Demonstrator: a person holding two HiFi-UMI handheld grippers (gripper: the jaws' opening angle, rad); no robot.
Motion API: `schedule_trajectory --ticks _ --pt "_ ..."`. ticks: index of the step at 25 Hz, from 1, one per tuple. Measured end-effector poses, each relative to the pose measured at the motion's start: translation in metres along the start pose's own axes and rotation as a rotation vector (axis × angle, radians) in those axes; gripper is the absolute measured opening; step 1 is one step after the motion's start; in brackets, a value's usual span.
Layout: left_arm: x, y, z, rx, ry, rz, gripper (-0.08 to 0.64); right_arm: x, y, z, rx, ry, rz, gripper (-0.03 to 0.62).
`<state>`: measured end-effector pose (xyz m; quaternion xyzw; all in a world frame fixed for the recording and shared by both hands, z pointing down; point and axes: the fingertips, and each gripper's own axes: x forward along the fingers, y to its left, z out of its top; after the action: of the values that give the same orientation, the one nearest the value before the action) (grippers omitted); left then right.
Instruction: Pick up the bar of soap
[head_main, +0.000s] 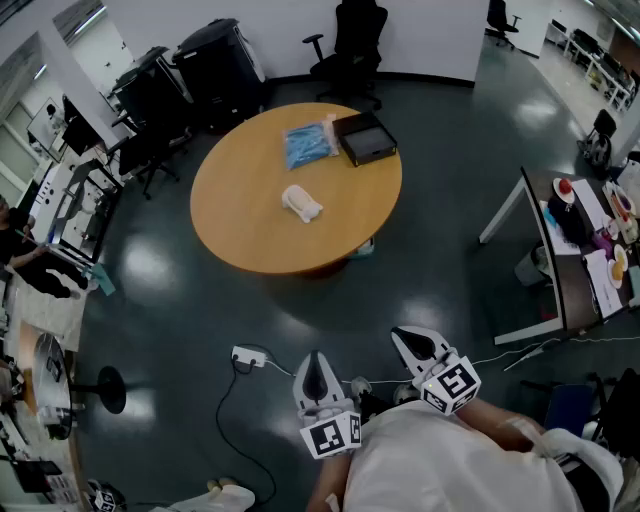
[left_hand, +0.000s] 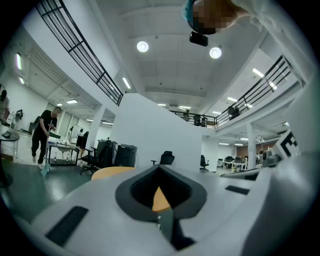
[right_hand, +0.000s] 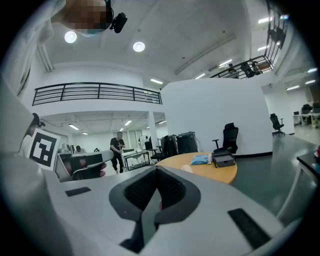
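Note:
A pale, whitish bar of soap (head_main: 302, 204) lies near the middle of the round wooden table (head_main: 240, 220). In the right gripper view the soap (right_hand: 187, 168) is a small light lump on the far table (right_hand: 212, 174). Both grippers are held close to the person's body, well short of the table, over the dark floor. My left gripper (head_main: 316, 362) has its jaws pressed together with nothing between them. My right gripper (head_main: 409, 339) is also shut and empty. In the left gripper view only a strip of the table (left_hand: 111, 172) shows past the left gripper (left_hand: 160, 169).
A blue packet (head_main: 307, 143) and a black box (head_main: 364, 138) lie at the table's far side. An office chair (head_main: 357, 40) and black cabinets (head_main: 215, 60) stand beyond. A power strip (head_main: 248, 355) with a cable lies on the floor. A cluttered desk (head_main: 575, 250) stands at the right.

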<state>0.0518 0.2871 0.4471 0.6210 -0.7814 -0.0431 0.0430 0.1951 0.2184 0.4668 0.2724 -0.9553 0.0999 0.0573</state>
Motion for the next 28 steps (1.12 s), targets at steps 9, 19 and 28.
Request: schedule_trajectory --ticks 9,19,28 --pt "0.004 0.009 -0.001 -0.004 0.006 -0.015 0.008 0.012 0.005 -0.002 -0.010 0.008 -0.010 0.015" --pt "0.020 0.033 -0.006 -0.017 0.030 -0.027 0.008 0.038 0.004 0.001 0.024 0.005 -0.043 0.015" --pt "0.061 0.052 -0.003 -0.002 0.025 -0.107 0.008 0.069 -0.006 0.006 0.035 0.002 -0.127 0.015"
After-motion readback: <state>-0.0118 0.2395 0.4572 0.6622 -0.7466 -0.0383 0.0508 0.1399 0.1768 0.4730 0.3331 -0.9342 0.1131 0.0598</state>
